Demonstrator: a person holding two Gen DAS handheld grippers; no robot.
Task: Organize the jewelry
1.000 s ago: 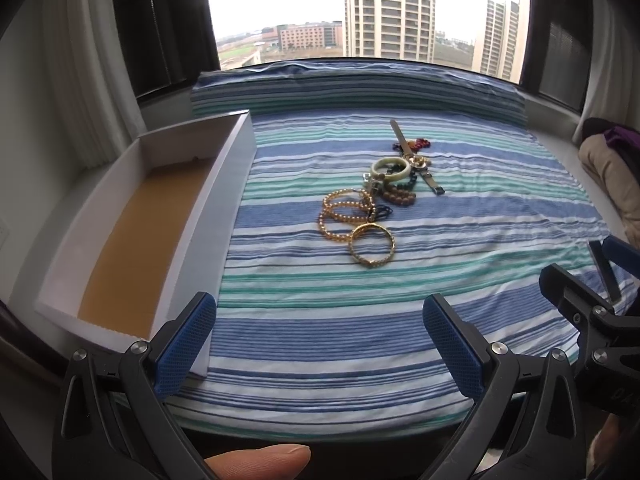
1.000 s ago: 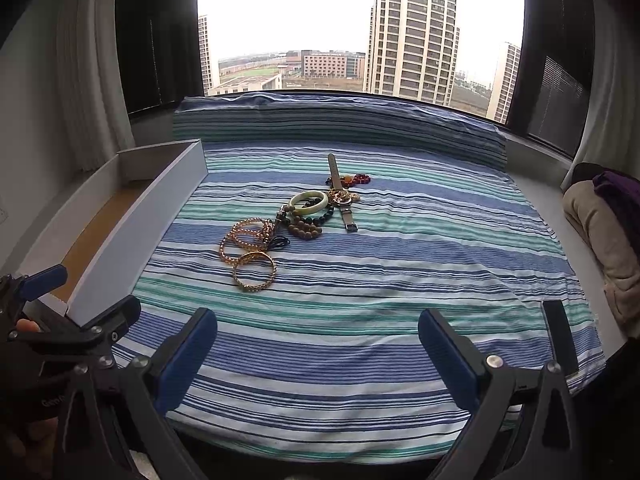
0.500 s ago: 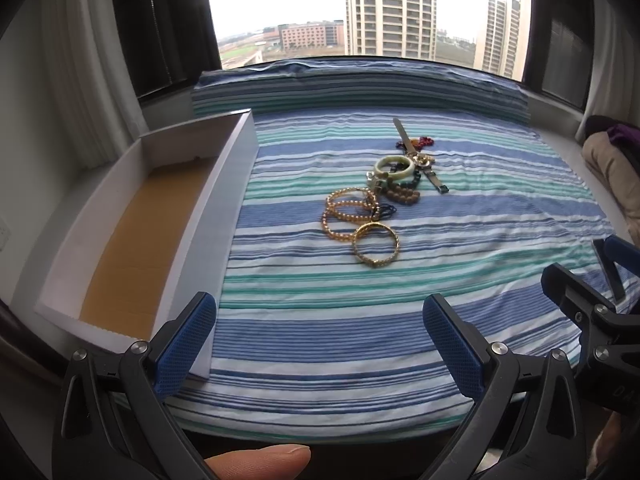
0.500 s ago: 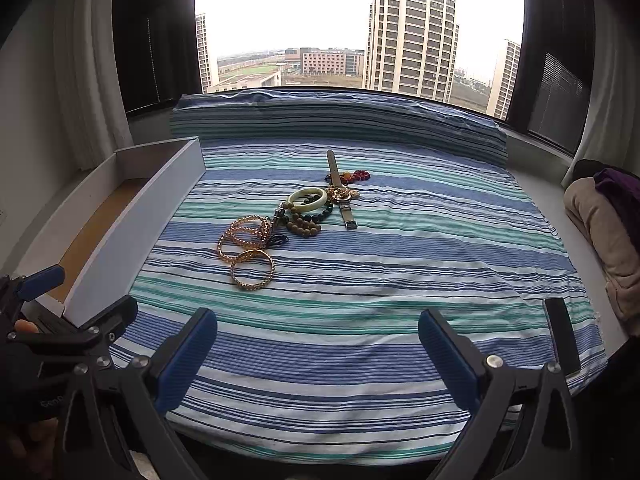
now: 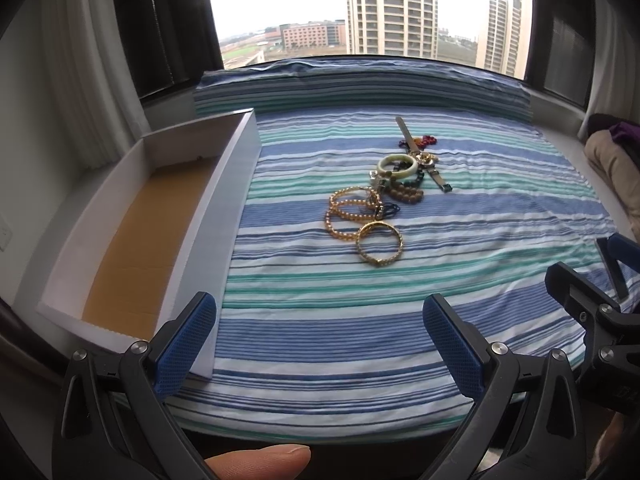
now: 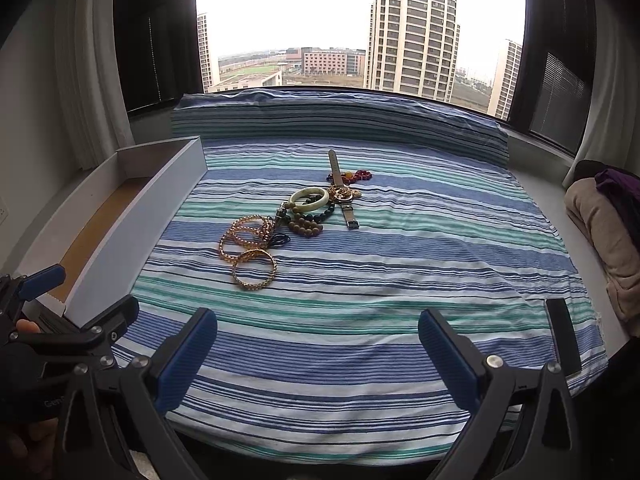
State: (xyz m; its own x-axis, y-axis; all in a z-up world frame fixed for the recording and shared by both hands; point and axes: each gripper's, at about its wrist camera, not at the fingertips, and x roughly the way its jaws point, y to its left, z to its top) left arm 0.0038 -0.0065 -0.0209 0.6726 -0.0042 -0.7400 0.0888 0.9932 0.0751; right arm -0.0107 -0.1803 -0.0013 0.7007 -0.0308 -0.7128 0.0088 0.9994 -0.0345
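Jewelry lies in a loose pile on the striped cloth: a gold bangle (image 5: 379, 243) (image 6: 254, 269) nearest me, amber bead bracelets (image 5: 349, 211) (image 6: 243, 235), a pale green jade bangle (image 5: 397, 165) (image 6: 309, 199), wooden beads (image 5: 407, 193) (image 6: 306, 226), a watch (image 5: 423, 157) (image 6: 341, 192) and red beads (image 5: 426, 141) (image 6: 359, 175) farthest. A white box (image 5: 230, 184) (image 6: 132, 224) with a brown floor stands at the left. My left gripper (image 5: 318, 338) and right gripper (image 6: 318, 340) are both open and empty, hovering over the cloth's near edge, well short of the pile.
A beige and purple bundle of fabric (image 6: 608, 216) lies at the right. A black strap (image 6: 563, 336) rests on the cloth's right front corner. A striped bolster (image 6: 340, 120) runs along the window. A thumb (image 5: 260, 460) shows below the left gripper.
Both views have shifted slightly; the jewelry pile and box sit a touch closer in frame. Nothing was picked up or moved, and both grippers stay open.
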